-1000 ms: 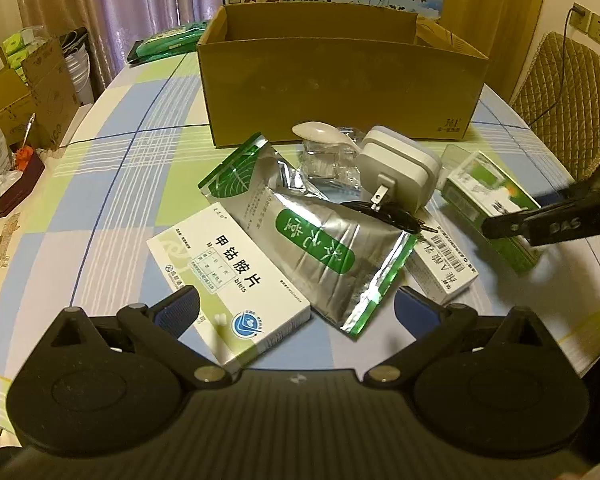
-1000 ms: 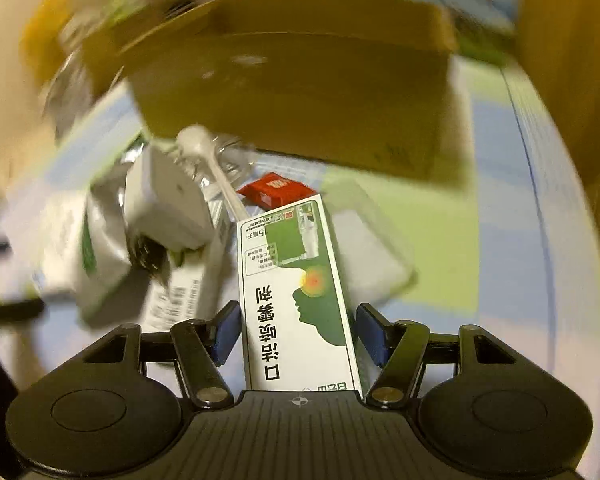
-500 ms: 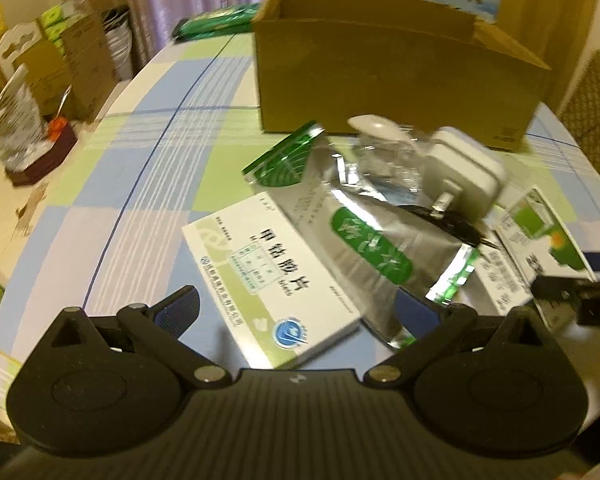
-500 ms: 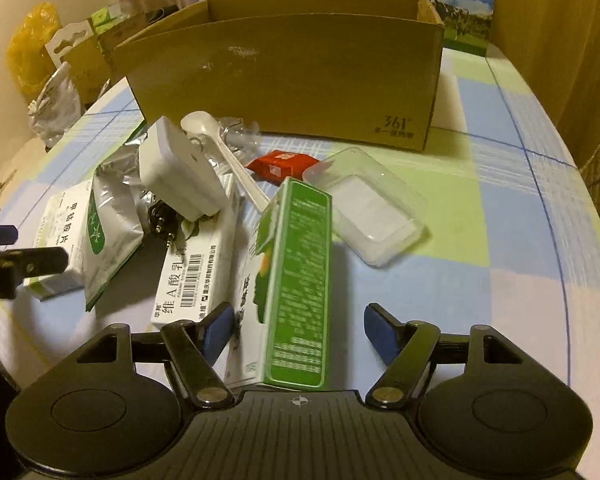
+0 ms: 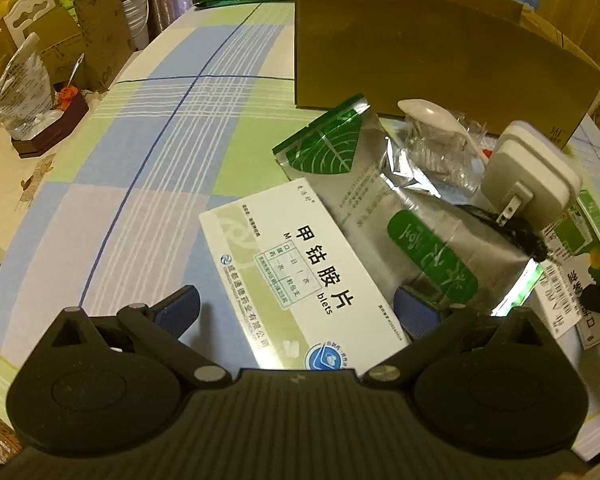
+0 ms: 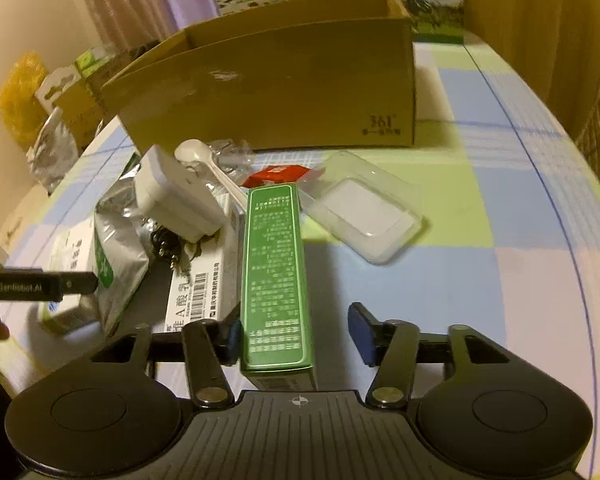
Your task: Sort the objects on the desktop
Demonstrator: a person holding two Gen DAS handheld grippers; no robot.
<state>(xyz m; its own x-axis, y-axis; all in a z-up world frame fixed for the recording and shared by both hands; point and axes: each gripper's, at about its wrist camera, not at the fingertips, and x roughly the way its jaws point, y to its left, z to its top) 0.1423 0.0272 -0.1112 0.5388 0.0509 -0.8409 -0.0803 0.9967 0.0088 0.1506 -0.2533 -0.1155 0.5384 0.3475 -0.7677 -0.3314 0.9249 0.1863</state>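
Charger (image 6: 176, 200) on foil pouch (image 5: 412, 216) | spoon (image 6: 208, 164) beside | cardboard box (image 6: 284, 80) behind

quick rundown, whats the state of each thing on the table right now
cardboard box: upright, top open
green carton: on its edge between open jaws
white medicine box: flat, closed
foil pouch: flat, sealed
clear lid: lying loose
left hand-held gripper: open
right hand-held gripper: open

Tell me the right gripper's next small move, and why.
Probably close the right gripper on the green box. The box stands on edge between its open fingers, near the left pad with a gap at the right one. The open cardboard box waits behind the pile. The left gripper is open around the white medicine box.
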